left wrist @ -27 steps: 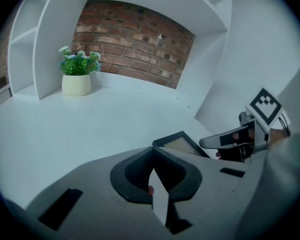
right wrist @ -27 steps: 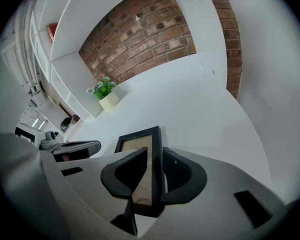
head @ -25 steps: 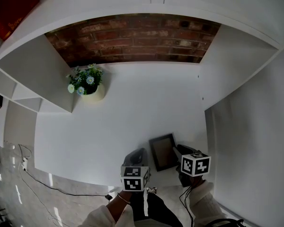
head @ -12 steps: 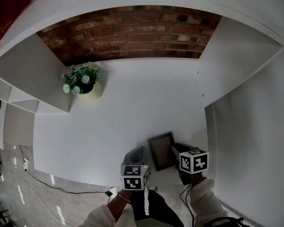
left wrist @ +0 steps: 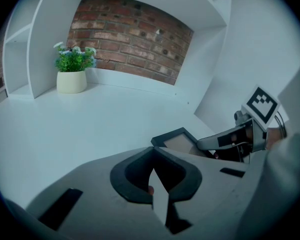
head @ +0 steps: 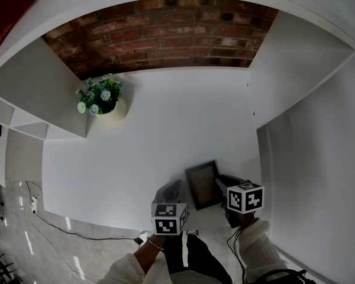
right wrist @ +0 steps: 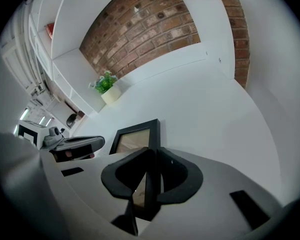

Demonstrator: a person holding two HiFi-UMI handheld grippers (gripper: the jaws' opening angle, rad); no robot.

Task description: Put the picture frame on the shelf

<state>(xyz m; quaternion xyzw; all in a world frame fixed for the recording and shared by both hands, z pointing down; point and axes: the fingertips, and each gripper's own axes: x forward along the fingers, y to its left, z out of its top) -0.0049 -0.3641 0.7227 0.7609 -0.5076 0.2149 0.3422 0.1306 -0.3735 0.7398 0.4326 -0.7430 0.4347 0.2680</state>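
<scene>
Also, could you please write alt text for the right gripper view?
The right gripper is shut on the edge of a black rectangular picture frame over a white surface. Behind, a cream pot of flowers stands before a red brick wall.

No readable text or labels — none visible.

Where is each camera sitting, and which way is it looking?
Head view: on the person's head, looking steeply down at the white shelf; both sleeves, the left gripper and the right gripper show.
Left gripper view: rides on the left gripper, looking along its jaws toward the brick wall; the right gripper shows at the right.
Right gripper view: rides on the right gripper, whose jaws clamp the picture frame; the left gripper shows at the left.
Shared: all three see the picture frame and the flower pot.
</scene>
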